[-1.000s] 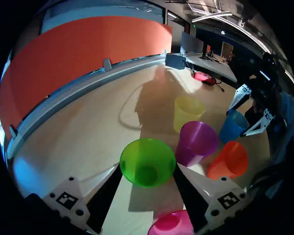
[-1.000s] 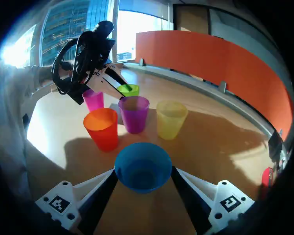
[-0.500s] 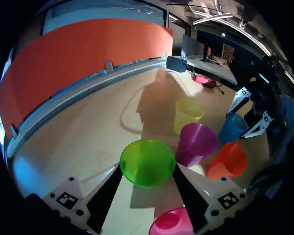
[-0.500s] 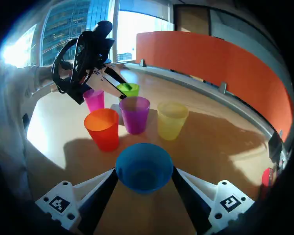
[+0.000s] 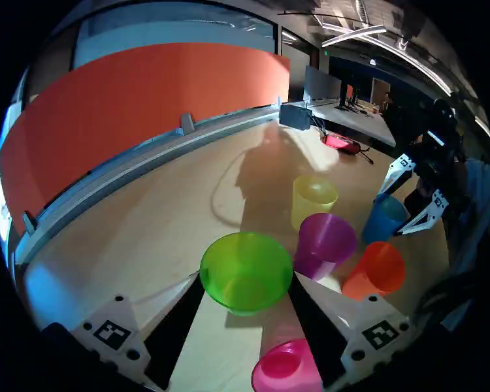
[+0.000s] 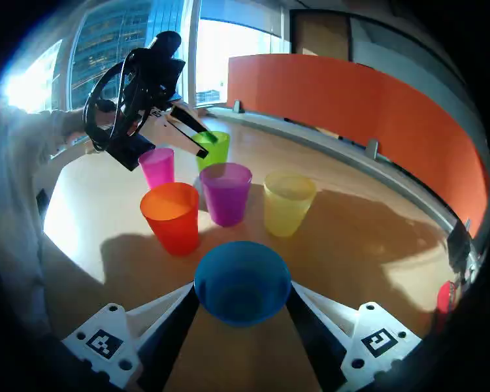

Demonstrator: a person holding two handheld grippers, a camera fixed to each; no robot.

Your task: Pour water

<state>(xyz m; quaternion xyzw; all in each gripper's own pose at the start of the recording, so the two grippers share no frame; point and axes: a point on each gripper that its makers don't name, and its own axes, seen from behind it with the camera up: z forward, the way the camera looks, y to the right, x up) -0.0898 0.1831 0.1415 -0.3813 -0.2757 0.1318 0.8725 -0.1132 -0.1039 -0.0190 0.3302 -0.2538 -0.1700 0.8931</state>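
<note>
A green cup (image 5: 246,272) sits between the fingers of my left gripper (image 5: 245,279), which is shut on it. In the right gripper view the green cup (image 6: 213,149) hangs above the table behind the other cups, held by the left gripper (image 6: 202,135). My right gripper (image 6: 242,289) is shut on a blue cup (image 6: 243,282). The left gripper view shows that blue cup (image 5: 383,219) low at the table, with the right gripper (image 5: 392,208) around it. I cannot see water in either cup.
On the wooden table (image 6: 349,235) stand a purple cup (image 6: 226,193), a yellow cup (image 6: 288,202), an orange cup (image 6: 171,217) and a pink cup (image 6: 156,168). An orange partition (image 5: 134,91) borders the table's far edge. A red object (image 5: 340,141) lies farther off.
The left gripper has lifted the green cup off the table, so it now rides higher behind the purple cup. The blue cup and right gripper have barely moved.
</note>
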